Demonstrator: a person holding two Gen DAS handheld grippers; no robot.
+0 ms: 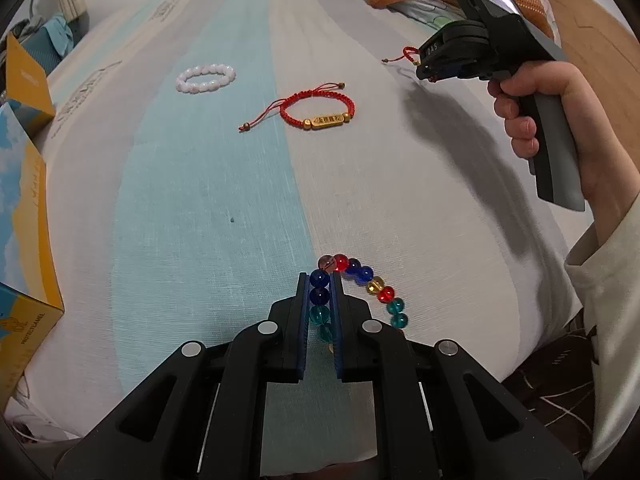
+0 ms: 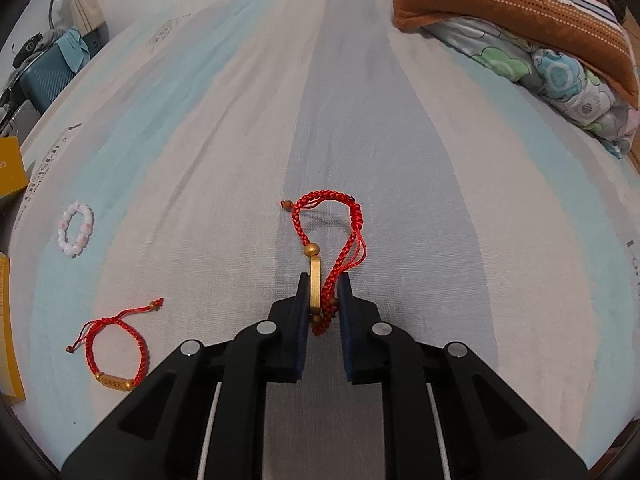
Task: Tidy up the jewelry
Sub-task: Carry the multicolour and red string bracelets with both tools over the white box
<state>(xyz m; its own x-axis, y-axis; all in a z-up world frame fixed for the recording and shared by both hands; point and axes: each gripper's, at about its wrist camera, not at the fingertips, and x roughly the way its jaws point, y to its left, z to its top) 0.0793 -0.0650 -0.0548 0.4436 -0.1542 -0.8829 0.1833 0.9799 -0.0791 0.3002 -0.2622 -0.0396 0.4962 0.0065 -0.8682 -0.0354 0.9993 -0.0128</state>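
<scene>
My left gripper is shut on a bracelet of coloured glass beads; several beads sit between the pads and the rest curves off to the right on the striped sheet. My right gripper is shut on a red braided cord bracelet with a gold bar, which hangs a little above the sheet. In the left wrist view, the right gripper is at the far right with red cord showing beside it. A second red cord bracelet and a white bead bracelet lie flat on the sheet.
The striped bed sheet fills both views. Yellow and blue boxes stand along the left edge. A folded orange-trimmed blanket and floral quilt lie at the far right. A hand and pale sleeve hold the right gripper.
</scene>
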